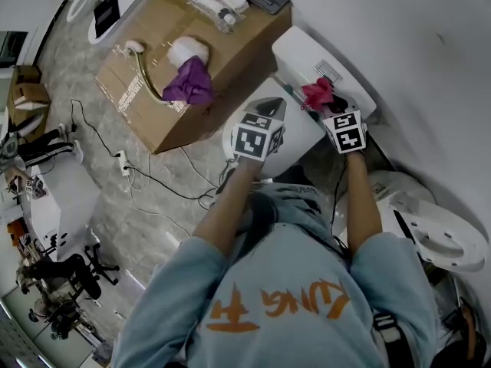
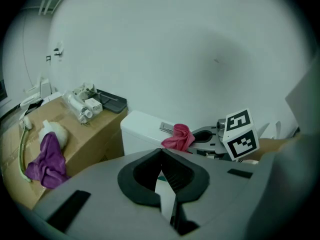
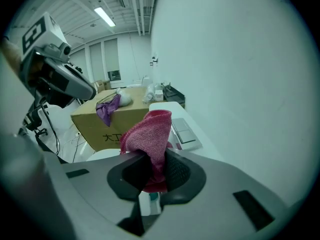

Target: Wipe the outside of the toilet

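Right tongs (image 3: 152,161) pinch cloth (image 3: 147,131); left tongs (image 2: 161,156) closed.

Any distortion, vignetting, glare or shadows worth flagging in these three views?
Head view: heavy fisheye curving, even light, no glare. Left gripper view: dark round vignette, with a faint grey shadow patch on the wall. Right gripper view: same vignette, the pink cloth is sharp, and the ceiling lamp shows bright.
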`<state>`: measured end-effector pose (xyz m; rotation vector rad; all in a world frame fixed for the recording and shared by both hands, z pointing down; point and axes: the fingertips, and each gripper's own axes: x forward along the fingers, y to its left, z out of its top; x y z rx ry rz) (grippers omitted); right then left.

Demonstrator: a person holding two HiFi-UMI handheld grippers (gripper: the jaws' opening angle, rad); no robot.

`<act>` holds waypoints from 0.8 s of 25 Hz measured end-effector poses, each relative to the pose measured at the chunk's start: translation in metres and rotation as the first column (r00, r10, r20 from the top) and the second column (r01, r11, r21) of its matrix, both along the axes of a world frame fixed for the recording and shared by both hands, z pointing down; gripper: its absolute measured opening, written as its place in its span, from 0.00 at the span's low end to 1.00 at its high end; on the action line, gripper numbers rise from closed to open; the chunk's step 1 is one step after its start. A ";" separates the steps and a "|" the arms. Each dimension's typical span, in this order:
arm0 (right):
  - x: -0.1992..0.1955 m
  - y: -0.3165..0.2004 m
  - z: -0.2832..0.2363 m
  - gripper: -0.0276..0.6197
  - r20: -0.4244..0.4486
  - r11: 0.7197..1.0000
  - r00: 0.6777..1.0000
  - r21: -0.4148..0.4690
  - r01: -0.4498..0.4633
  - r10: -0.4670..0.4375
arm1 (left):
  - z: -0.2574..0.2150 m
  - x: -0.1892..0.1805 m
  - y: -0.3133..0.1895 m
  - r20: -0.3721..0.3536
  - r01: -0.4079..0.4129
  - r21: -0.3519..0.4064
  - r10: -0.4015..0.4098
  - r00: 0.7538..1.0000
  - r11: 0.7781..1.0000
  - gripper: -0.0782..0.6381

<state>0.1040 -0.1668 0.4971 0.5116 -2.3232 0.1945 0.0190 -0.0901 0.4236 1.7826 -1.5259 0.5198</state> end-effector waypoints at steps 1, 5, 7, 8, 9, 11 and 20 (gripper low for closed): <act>0.005 0.000 0.000 0.14 0.008 1.000 1.000 -0.002 -0.014 0.014 | 0.000 0.003 0.000 -0.001 -0.008 -0.003 0.008 1.000 1.000 0.14; 0.023 0.001 0.003 0.14 0.021 0.998 0.998 -0.008 -0.058 0.058 | 0.005 0.014 -0.001 -0.001 -0.041 -0.003 0.041 0.999 0.999 0.14; 0.032 0.003 0.002 0.14 0.026 0.997 0.997 -0.011 -0.075 0.075 | 0.006 0.019 -0.001 -0.001 -0.057 -0.006 0.057 0.998 0.998 0.14; 0.038 0.004 0.001 0.14 0.029 0.996 0.996 -0.011 -0.083 0.084 | 0.007 0.021 0.000 -0.002 -0.064 -0.008 0.064 0.998 0.998 0.14; 0.044 0.005 0.000 0.14 0.032 0.996 0.995 -0.013 -0.094 0.094 | 0.007 0.023 0.000 -0.004 -0.069 -0.010 0.069 0.998 0.998 0.14; 0.054 0.008 0.000 0.14 0.035 0.993 0.993 -0.019 -0.117 0.117 | 0.009 0.028 0.000 -0.011 -0.079 -0.012 0.078 0.997 0.997 0.14; 0.097 0.018 -0.004 0.14 0.029 0.973 0.973 -0.026 -0.229 0.230 | 0.016 0.048 0.005 -0.074 -0.079 0.000 0.079 0.994 0.997 0.14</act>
